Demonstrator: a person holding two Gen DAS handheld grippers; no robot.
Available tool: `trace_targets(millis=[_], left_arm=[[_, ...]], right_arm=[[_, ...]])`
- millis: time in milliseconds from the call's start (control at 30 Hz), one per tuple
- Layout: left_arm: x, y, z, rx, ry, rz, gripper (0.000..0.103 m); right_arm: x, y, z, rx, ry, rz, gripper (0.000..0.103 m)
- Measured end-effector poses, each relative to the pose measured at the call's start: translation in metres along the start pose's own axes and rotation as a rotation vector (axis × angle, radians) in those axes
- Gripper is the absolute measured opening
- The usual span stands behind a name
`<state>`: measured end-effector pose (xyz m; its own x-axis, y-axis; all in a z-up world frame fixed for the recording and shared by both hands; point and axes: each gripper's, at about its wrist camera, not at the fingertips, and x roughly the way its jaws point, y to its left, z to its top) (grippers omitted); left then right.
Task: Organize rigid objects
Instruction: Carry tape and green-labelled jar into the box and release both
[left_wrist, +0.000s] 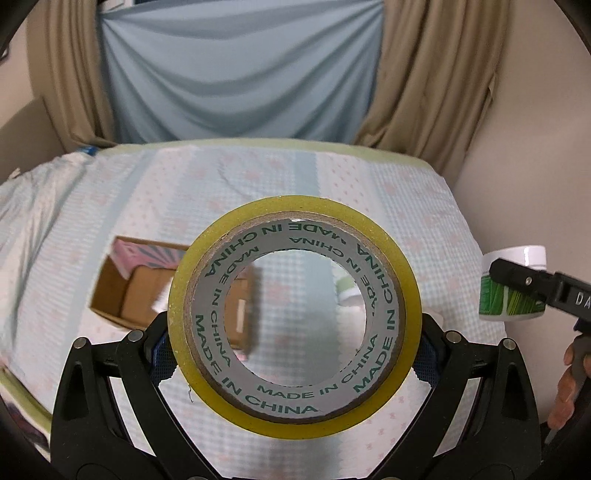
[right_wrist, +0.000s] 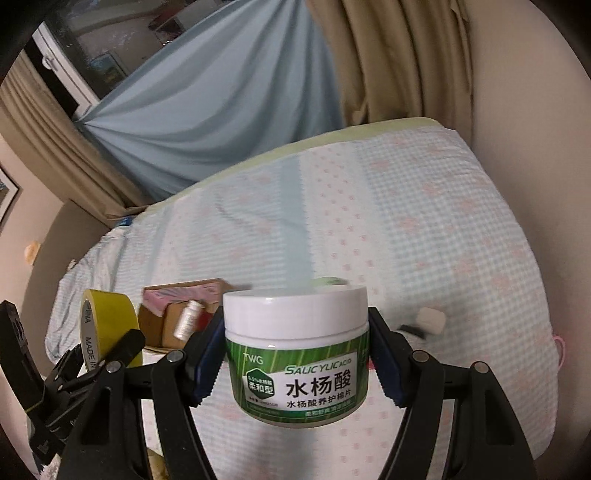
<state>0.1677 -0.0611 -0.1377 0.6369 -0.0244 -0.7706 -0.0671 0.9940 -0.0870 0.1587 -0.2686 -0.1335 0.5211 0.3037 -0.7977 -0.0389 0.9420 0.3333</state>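
Two grippers, each loaded. The left gripper (left_wrist: 294, 347) is clamped on a roll of yellow tape (left_wrist: 294, 317) held upright above the bed (left_wrist: 406, 192), its core ring — printed "MADE IN CHINA" — facing the camera. Beyond and to the left of that gripper, an open cardboard box (left_wrist: 122, 291) sits on the bedspread. The right gripper (right_wrist: 297, 354) grips a white-lidded jar (right_wrist: 297, 347) with a green label by its sides, upright, off the bed. Beyond it to the right lies a small white object (right_wrist: 430, 320); to its left, the box holds a small white bottle (right_wrist: 187, 319).
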Motion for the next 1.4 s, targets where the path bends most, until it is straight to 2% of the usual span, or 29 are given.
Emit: trace_targets(millis=[200, 400, 633, 833, 1067, 1400], left_arm=[[-0.018, 0.069, 0.009, -0.042, -0.007, -0.001, 0.097], [-0.016, 0.149, 0.015, -0.019, 0.005, 0.017, 0.097], [0.003, 0.245, 0.031, 0.049, 0.044, -0.01, 0.097], [0.041, 0.299, 0.039, 0.107, 0.119, -0.041, 0.097], [0.101, 0.327, 0.039, 0.157, 0.225, -0.072, 0.097], [0.192, 0.328, 0.036, 0.169, 0.398, -0.102, 0.097]], right_arm=[[0.008, 0.058, -0.007, -0.043, -0.003, 0.02, 0.066], [0.034, 0.128, -0.016, -0.035, 0.002, 0.024, 0.066], [0.077, 0.197, -0.033, 0.054, 0.021, -0.001, 0.066], [0.119, 0.246, -0.048, 0.115, 0.067, -0.027, 0.066], [0.177, 0.277, -0.064, 0.067, 0.16, -0.062, 0.066], [0.263, 0.275, -0.072, 0.011, 0.289, -0.106, 0.066]])
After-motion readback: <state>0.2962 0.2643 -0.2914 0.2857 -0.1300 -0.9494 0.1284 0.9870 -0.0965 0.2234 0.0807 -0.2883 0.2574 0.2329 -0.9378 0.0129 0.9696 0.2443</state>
